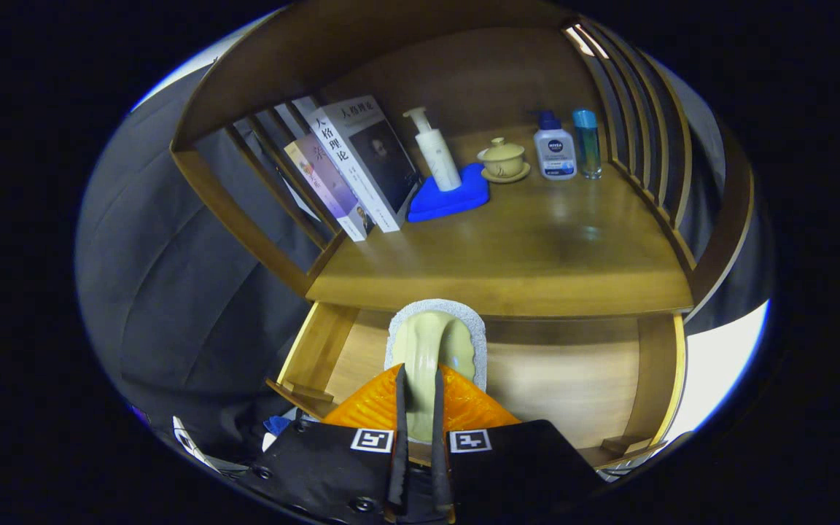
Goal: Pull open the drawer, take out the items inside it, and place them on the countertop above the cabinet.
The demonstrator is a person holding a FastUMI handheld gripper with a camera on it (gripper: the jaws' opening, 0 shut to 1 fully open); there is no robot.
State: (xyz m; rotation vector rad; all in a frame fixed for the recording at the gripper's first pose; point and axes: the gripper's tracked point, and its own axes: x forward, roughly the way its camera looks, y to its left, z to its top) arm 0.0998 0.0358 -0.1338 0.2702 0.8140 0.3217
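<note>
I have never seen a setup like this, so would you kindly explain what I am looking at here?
This is a fisheye camera riding on a hand-held two-finger gripper, looking forward along its jaws. The jaws are closed on a pale green, curved brush-like object with a grey scrubbing edge, held upright over the open wooden drawer. Beyond it is the wooden countertop of the cabinet. On it stand leaning books, a white pump bottle on a blue heart-shaped dish, a small cream lidded teacup on a saucer, a white bottle with a blue cap and a slim blue bottle.
</note>
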